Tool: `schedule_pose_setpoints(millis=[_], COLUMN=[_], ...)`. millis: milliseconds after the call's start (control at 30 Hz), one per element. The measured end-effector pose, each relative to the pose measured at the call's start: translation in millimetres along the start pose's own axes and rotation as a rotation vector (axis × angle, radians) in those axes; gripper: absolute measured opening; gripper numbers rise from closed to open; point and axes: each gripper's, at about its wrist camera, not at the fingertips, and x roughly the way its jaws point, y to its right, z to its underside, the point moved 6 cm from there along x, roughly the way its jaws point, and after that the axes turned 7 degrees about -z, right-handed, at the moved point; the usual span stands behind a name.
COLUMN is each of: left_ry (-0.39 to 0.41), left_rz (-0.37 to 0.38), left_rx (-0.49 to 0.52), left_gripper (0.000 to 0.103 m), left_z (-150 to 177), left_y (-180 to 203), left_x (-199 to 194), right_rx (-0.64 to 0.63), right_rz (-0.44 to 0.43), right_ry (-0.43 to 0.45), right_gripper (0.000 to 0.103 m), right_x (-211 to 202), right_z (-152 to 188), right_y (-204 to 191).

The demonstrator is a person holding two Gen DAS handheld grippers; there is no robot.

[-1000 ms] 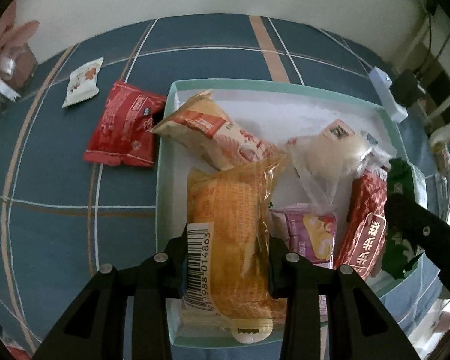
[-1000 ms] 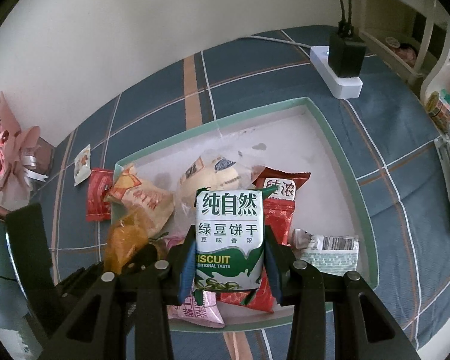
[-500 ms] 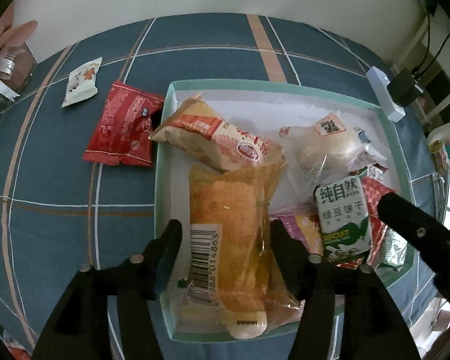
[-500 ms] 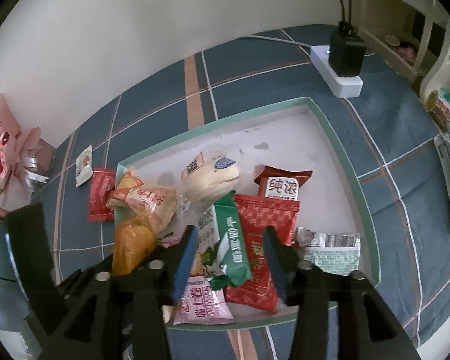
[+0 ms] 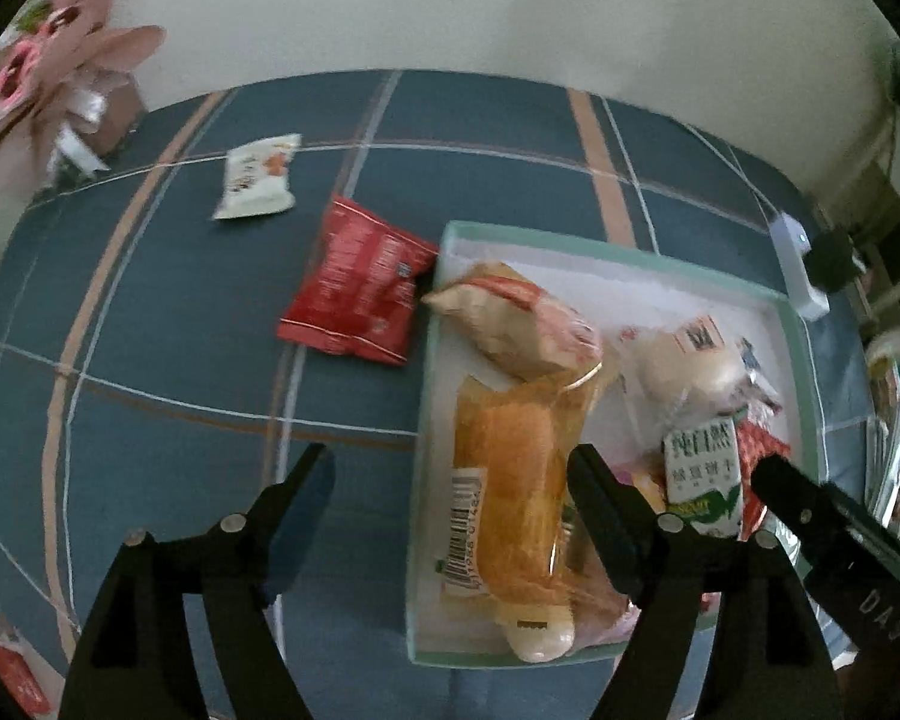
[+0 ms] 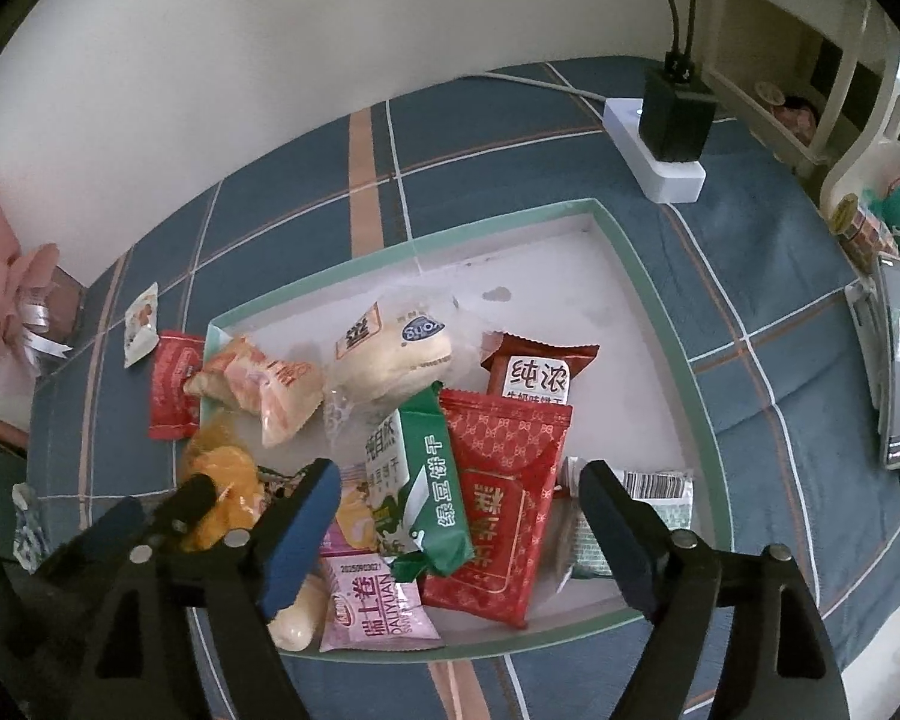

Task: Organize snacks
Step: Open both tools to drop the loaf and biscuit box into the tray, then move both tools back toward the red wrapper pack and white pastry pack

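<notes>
Bedspread (image 5: 168, 360), blue with a plaid of tan and white lines, carries everything here. On it sits the shallow green-rimmed box (image 6: 699, 396), the collecting place for the snacks, its white floor still bare on the far right side. Most packets are heaped in its near left part: the long orange bread packet (image 5: 510, 480) lies lengthwise along the left wall, the red patterned pouch (image 6: 504, 480) overlaps its neighbours, and the green mung-bean biscuit pack (image 6: 426, 480) leans tilted on top of the pile, probably just as it dropped.

Left gripper (image 5: 450, 486) stands wide, its jaws having just been opening, with nothing pressed; the bread packet lies released below. Right gripper (image 6: 456, 498) is likewise spread, jaws just opened, hovering over the biscuit pack without gripping it.

Outside the box, a red snack packet (image 5: 360, 294) touches its corner and a small white sachet (image 5: 258, 177) lies farther off, apparently next to gather.
</notes>
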Motion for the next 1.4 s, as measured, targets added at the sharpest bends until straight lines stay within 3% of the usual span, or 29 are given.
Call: schedule_pose_setpoints(millis=[233, 400, 733, 967, 1033, 1067, 1200, 1400], left_ry=[0.037, 0.058, 0.062, 0.059, 0.062, 0.066, 0.076, 0.078], left_rz=[0.014, -0.023, -0.112, -0.121, -0.135, -0.148, -0.198, -0.194], left_rx=[-0.102, -0.159, -0.175, -0.168, -0.168, -0.168, -0.163, -0.161], left_gripper=[0.081, 0.081, 0.082, 0.082, 0.099, 0.102, 0.102, 0.103], left_z=[-10, -15, -16, -15, -15, -15, -15, -14], left_y=[-30, -53, -81, -81, -80, -81, -84, -85], left_x=[-14, -19, -15, -14, -14, -13, -12, -12], right_rx=[-0.016, -0.039, -0.094, -0.109, -0.108, -0.106, -0.106, -0.103], right_rz=[0.001, 0.003, -0.001, -0.001, -0.004, -0.005, -0.006, -0.007], right_ry=[0.003, 0.002, -0.004, -0.007, -0.003, 0.002, 0.014, 0.015], right_gripper=[0.085, 0.085, 0.085, 0.087, 0.097, 0.103, 0.103, 0.103], right_x=[-1, -2, -1, 0, 0, 0, -1, -1], right_z=[2, 3, 7, 7, 7, 7, 6, 4], right_y=[-8, -17, -36, -40, -40, -40, -39, -37])
